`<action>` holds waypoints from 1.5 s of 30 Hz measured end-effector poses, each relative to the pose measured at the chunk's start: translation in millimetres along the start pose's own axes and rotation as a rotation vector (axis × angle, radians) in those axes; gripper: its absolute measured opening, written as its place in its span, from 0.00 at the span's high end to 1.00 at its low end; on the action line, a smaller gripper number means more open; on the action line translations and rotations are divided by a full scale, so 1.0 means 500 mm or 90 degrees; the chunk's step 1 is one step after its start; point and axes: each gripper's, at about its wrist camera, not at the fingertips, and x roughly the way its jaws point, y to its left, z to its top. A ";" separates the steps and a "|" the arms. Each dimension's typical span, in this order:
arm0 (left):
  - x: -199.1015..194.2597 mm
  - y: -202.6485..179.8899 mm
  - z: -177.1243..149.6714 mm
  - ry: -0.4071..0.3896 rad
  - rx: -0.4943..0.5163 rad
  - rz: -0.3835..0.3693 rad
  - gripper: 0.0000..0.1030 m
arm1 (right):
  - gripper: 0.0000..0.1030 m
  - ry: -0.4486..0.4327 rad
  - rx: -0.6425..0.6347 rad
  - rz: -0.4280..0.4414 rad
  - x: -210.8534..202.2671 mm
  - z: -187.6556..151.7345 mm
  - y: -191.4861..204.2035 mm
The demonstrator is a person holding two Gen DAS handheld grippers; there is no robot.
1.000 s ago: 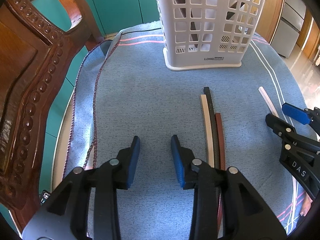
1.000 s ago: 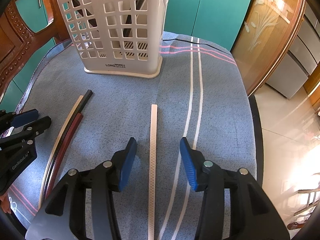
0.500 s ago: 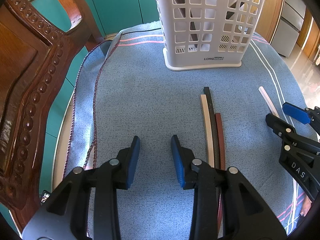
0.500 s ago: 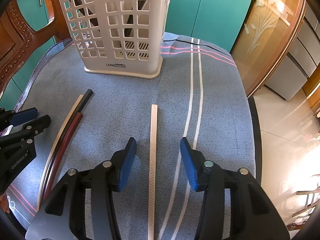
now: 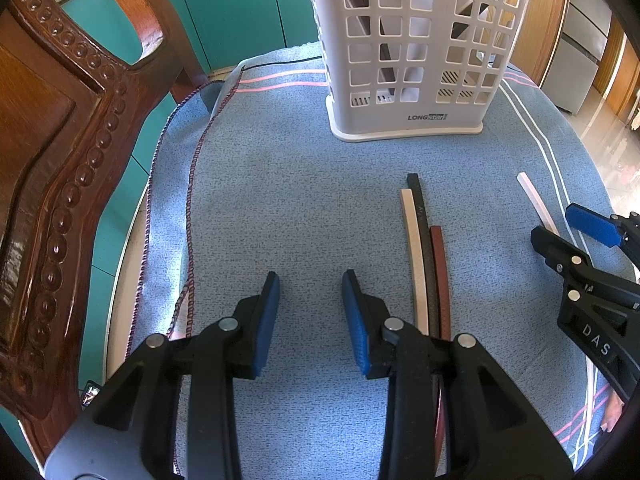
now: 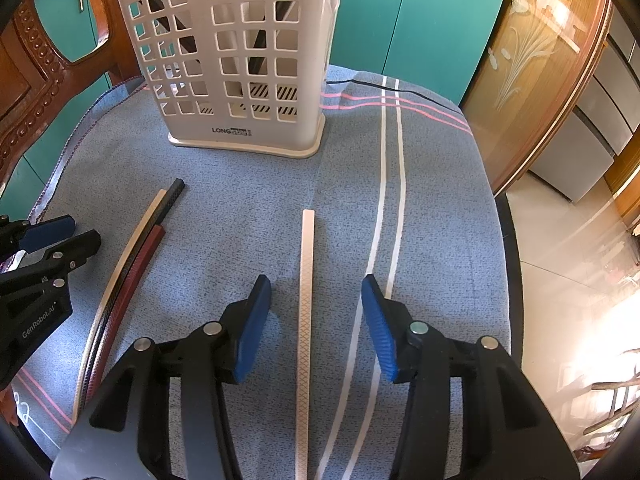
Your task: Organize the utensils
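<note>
On the blue cloth (image 6: pixel 248 208), I see the white slotted basket (image 6: pixel 240 60) standing upright at the far side, presumably placed to receive the sticks; dark sticks already lean inside it, their number unclear through the holes. Three sticks (image 5: pixel 424 256), cream, black and brown, lie touching side by side, just right of my left gripper (image 5: pixel 310 312), which is released and empty. One pale stick (image 6: pixel 306 292) lies alone between the parted jaws of my right gripper (image 6: pixel 316 320), untouched; I judge this alignment prepares a pick-up. Near ends of all the loose sticks are cut off by the grippers.
</note>
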 end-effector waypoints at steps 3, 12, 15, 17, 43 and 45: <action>-0.002 -0.002 0.000 -0.001 0.002 0.003 0.68 | 0.53 -0.002 0.001 0.001 0.000 0.001 0.000; -0.004 -0.005 -0.001 -0.002 0.005 0.003 0.70 | 0.53 -0.007 -0.004 0.002 -0.001 0.000 0.009; -0.005 -0.006 -0.001 -0.002 0.005 0.004 0.70 | 0.53 -0.007 -0.001 0.004 -0.001 0.000 0.006; -0.005 -0.005 -0.001 -0.002 0.005 0.004 0.70 | 0.53 -0.007 0.001 0.004 -0.001 0.001 0.005; -0.001 -0.006 0.001 -0.003 0.011 -0.028 0.95 | 0.93 -0.012 -0.026 0.045 -0.007 -0.001 0.040; -0.002 -0.001 0.001 -0.002 0.006 -0.037 0.96 | 0.94 -0.014 -0.025 0.044 -0.007 -0.002 0.041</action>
